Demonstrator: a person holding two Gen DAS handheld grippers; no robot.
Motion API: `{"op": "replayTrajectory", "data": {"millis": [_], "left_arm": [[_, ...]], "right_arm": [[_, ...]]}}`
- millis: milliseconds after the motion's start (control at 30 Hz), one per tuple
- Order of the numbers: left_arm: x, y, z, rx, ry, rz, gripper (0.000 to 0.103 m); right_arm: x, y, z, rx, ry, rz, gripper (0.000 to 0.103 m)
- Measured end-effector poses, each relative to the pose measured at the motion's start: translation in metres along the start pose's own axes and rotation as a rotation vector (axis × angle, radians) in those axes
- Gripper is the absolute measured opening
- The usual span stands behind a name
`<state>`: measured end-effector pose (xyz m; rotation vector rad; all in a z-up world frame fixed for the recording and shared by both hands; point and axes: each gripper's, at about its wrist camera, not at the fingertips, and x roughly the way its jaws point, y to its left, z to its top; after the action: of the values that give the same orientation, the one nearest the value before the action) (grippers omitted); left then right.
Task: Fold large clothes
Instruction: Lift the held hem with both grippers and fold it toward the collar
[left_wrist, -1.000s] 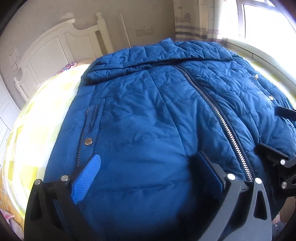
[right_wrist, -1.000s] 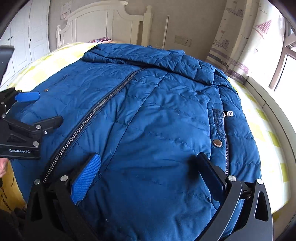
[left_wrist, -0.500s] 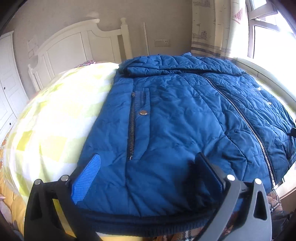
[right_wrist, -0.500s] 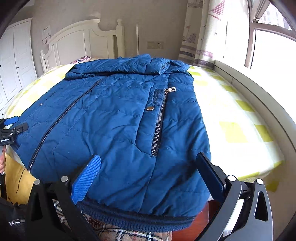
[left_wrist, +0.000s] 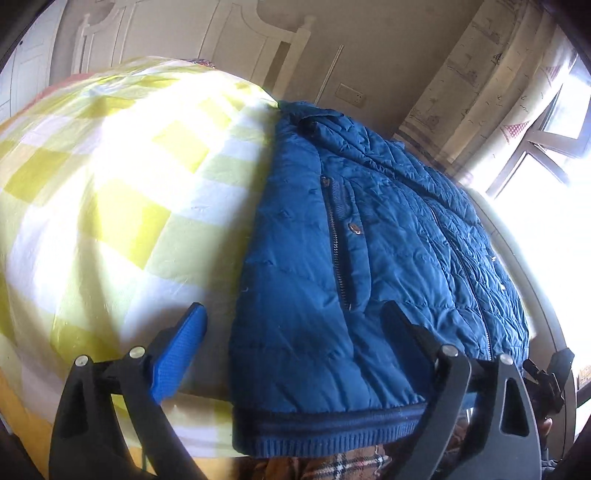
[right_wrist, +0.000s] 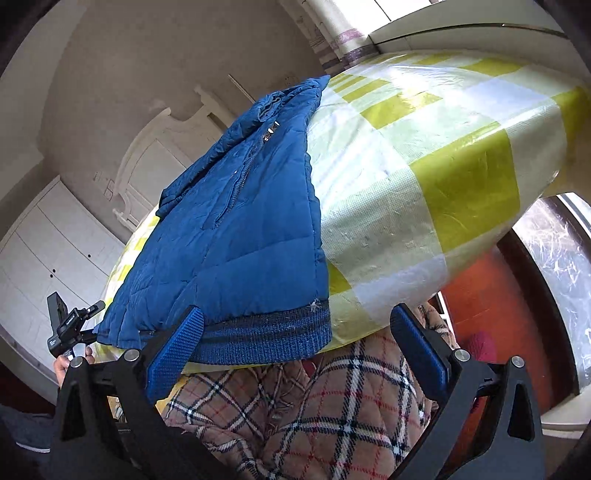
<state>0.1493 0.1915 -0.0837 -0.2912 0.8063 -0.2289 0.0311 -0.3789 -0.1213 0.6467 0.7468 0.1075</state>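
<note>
I can't see the jacket (left_wrist: 369, 258) sleeves in either view. The window (left_wrist: 546, 206) is blown out. Right wrist view's top edge cuts off the curtain (right_wrist: 343, 40), and the socket (right_wrist: 290, 79) is too small to read.

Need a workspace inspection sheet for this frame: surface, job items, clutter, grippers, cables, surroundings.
Surface: bed with a yellow and white checked sheet, bright with sunlight.
Job's things: blue padded jacket lying flat, front up, zipped; its knit hem hangs at the bed's near edge.
Clutter: plaid fabric below the bed edge, in front of both cameras.
Grippers: left gripper open, jaws astride the jacket's hem corner, holding nothing; right gripper open at the opposite hem corner, holding nothing.
Cables: nothing seen.
Surroundings: white headboard, wall socket, curtain, window, white wardrobe.
</note>
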Motion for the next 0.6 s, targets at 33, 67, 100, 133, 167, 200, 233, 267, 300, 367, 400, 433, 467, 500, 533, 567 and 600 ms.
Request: {"op": "replayTrajectory", "data": {"millis": [33,67,100,133,167,200,233,267,300,367,400,433,467,500,533,567,600], "left_arm": [[0.002,-0.004,-0.001,0.011,0.002,0.003,0.093],[0.003,-0.007,-0.001,0.022,0.005,0.012,0.093],[0.004,-0.011,-0.003,0.036,0.008,0.02,0.09],[0.006,-0.015,-0.004,0.053,0.016,0.022,0.072],[0.006,-0.018,-0.006,0.071,0.023,0.045,0.052],[0.005,-0.021,-0.007,0.09,0.019,0.071,0.044],[0.003,-0.022,-0.008,0.102,0.012,0.08,0.032],[-0.001,-0.021,-0.009,0.1,0.007,0.07,0.026],[-0.004,-0.021,-0.009,0.096,0.002,0.064,0.025],[-0.005,-0.019,-0.01,0.088,0.007,0.054,0.025],[-0.005,-0.017,-0.01,0.086,0.009,0.052,0.027],[-0.003,-0.015,-0.011,0.081,0.009,0.058,0.033],[-0.003,-0.012,-0.012,0.069,0.011,0.065,0.046],[-0.002,-0.011,-0.013,0.061,0.015,0.054,0.05],[-0.003,-0.012,-0.014,0.066,0.014,0.038,0.061],[-0.004,-0.015,-0.016,0.08,0.019,0.029,0.072],[-0.004,-0.019,-0.018,0.103,0.023,0.037,0.075]], "right_arm": [[0.002,0.001,0.002,0.002,-0.003,0.02,0.094],[0.003,0.003,0.003,-0.002,-0.006,0.042,0.084],[0.001,0.007,0.002,-0.016,-0.009,0.061,0.068],[0.0,0.012,0.001,-0.041,-0.016,0.046,0.064],[-0.004,0.019,0.0,-0.081,-0.032,0.02,0.06],[-0.008,0.026,-0.002,-0.122,-0.052,-0.002,0.05],[-0.012,0.03,-0.003,-0.143,-0.069,-0.002,0.046],[-0.019,0.031,-0.003,-0.148,-0.086,0.007,0.038],[-0.023,0.033,-0.004,-0.148,-0.101,0.011,0.035],[-0.026,0.034,-0.003,-0.146,-0.109,0.02,0.035],[-0.025,0.032,-0.002,-0.142,-0.102,0.021,0.035],[-0.022,0.031,-0.001,-0.132,-0.091,0.02,0.035],[-0.02,0.028,0.0,-0.117,-0.08,0.024,0.036],[-0.017,0.025,0.0,-0.098,-0.069,0.033,0.041],[-0.015,0.023,0.001,-0.08,-0.064,0.039,0.041],[-0.016,0.021,0.002,-0.065,-0.06,0.044,0.043],[-0.014,0.019,0.001,-0.054,-0.056,0.049,0.044]]}}
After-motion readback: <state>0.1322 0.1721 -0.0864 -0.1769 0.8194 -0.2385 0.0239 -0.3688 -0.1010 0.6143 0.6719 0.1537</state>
